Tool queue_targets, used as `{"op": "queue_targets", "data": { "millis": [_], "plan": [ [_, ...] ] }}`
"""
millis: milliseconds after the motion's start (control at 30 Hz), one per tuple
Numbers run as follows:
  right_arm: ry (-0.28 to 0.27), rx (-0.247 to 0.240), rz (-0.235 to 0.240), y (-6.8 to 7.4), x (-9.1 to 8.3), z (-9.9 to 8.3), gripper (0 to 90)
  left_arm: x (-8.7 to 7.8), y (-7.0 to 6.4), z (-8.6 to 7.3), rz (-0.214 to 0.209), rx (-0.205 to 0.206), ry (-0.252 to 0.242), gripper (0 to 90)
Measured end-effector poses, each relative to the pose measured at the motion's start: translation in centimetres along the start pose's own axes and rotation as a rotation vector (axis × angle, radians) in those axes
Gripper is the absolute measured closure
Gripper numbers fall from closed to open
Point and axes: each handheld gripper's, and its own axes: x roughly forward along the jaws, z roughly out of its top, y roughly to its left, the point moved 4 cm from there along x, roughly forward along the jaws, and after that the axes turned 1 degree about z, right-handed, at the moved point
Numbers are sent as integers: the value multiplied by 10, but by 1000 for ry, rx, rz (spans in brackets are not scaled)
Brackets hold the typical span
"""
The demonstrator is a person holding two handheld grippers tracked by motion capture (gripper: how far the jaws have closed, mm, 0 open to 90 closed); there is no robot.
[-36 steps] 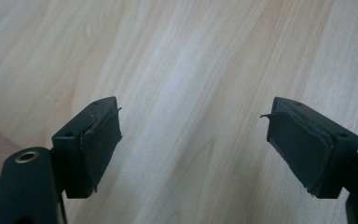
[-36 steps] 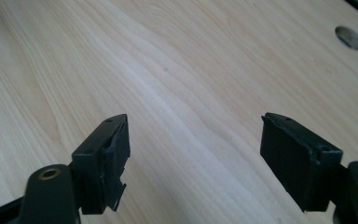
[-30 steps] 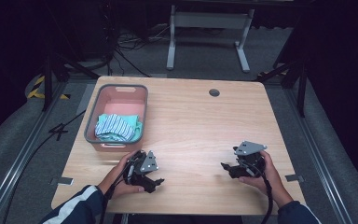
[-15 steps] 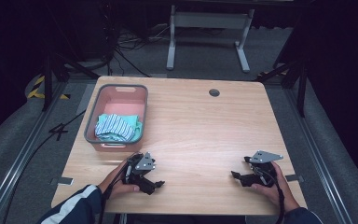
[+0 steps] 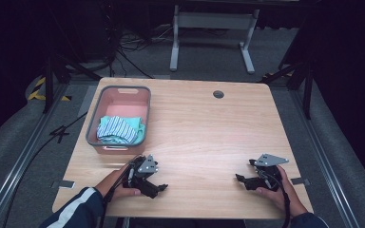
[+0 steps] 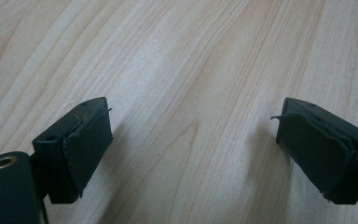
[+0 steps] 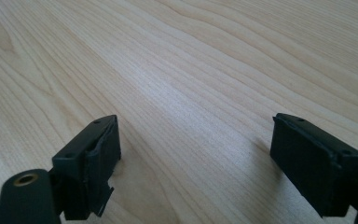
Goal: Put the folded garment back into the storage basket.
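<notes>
A pink bin (image 5: 120, 99) with a grey rim stands at the table's left side and holds folded cloth (image 5: 120, 129), striped blue-white over teal. My left gripper (image 5: 158, 189) rests low on the wood just in front of the bin, held by a hand with a dark striped sleeve. Its jaws stand wide apart over bare wood, open (image 6: 191, 140). My right gripper (image 5: 241, 180) lies near the front right of the table, pointing left. It too is open (image 7: 196, 163) with nothing between its pads (image 7: 100, 161).
The wooden table (image 5: 204, 128) has a round cable hole (image 5: 218, 94) at the back. A white metal frame (image 5: 211, 28) stands on the floor behind. Dark floor and rails flank both sides of the table.
The right gripper has drawn back toward the front right edge and sunk lower to the table. The left gripper has barely shifted. The bin and cloth stay put.
</notes>
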Motion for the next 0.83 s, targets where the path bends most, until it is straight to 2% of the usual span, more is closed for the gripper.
{"op": "queue_targets", "data": {
  "millis": [833],
  "plan": [
    [-1, 1, 1, 0, 0, 0, 164, 0, 0, 0, 0, -1, 8, 94]
  ]
}}
